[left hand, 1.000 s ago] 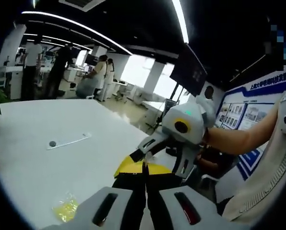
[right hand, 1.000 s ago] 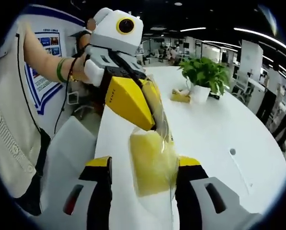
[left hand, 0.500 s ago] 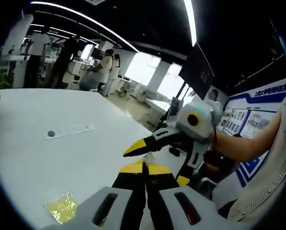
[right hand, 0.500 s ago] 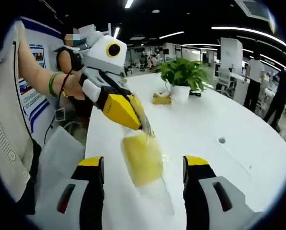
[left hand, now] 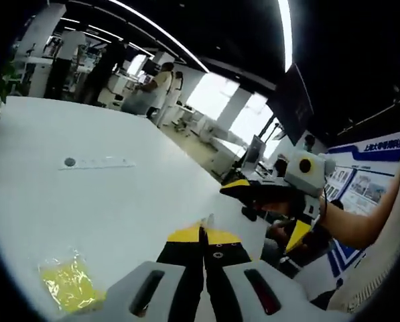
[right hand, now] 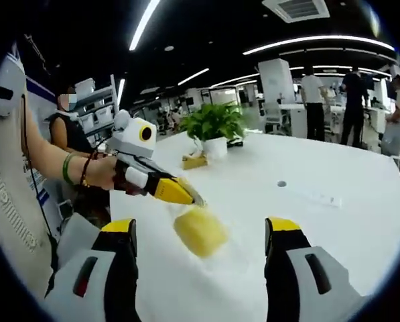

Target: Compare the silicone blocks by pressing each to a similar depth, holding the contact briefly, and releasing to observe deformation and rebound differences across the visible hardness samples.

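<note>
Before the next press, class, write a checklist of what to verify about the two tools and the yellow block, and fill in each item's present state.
1. Right tool open to take the block: ok, its jaws stand wide apart.
2. Left tool holding the sample: ok, shut on the edge of the clear bag.
3. Yellow block lined up between the right tool's jaws: ok, neither jaw touching it.
4. Block resting flat on the white table: cannot tell.
5. Another sample ready to compare: cannot tell; a small yellow object lies by the potted plant.
</note>
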Demonstrator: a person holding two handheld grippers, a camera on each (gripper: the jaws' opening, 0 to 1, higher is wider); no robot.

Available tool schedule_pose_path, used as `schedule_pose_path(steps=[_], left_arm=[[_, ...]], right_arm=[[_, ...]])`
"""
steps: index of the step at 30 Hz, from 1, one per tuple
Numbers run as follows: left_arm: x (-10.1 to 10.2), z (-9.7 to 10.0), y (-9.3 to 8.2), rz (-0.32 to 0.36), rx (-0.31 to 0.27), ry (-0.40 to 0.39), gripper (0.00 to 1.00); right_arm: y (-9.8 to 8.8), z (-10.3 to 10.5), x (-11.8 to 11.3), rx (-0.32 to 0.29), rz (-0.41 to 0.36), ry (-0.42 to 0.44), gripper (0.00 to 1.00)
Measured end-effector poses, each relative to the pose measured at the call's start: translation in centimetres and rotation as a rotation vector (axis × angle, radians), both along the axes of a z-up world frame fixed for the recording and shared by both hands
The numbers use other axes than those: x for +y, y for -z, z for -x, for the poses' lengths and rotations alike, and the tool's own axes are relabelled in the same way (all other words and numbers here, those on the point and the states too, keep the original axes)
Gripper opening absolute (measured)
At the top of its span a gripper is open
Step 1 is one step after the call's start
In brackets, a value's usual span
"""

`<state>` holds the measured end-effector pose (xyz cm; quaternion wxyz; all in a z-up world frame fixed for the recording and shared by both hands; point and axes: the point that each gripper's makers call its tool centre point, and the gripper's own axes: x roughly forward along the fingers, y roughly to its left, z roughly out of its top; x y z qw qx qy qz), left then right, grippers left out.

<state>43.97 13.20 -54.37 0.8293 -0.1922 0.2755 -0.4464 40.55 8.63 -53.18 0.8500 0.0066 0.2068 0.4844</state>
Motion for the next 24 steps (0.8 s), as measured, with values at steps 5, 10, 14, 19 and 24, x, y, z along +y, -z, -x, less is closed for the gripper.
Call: schedule_pose_path(steps=[5,10,14,19,24], left_arm=[[-2.3,-0.3,1.9,0.017,0.021,-0.013,0.00],[-4.8,-0.5,3.9,0.084,0.091,-0.004,0.00],[-5.9,-1.2,5.9,0.107,0.142,-0.020,0.00],[-5.1,-3.5,7.5,0.167,0.210,-0.125,0.00],[-3.7,-5.5,9.3,0.146,0.223,-0.202,0.00]], right_arm=[[1.2,0.8,-2.1,0.055,-0.074,0.112,0.72],[2.2,1.5,-3.9,0.083,-0.090,0.180,0.74],[3.0,2.2,-5.3,0.107,-0.079,0.209,0.73],[3.9,2.4,-7.0,0.129,-0.059,0.246,0.73],[4.7,2.2,-7.6,0.147,-0.043,0.269,0.72]])
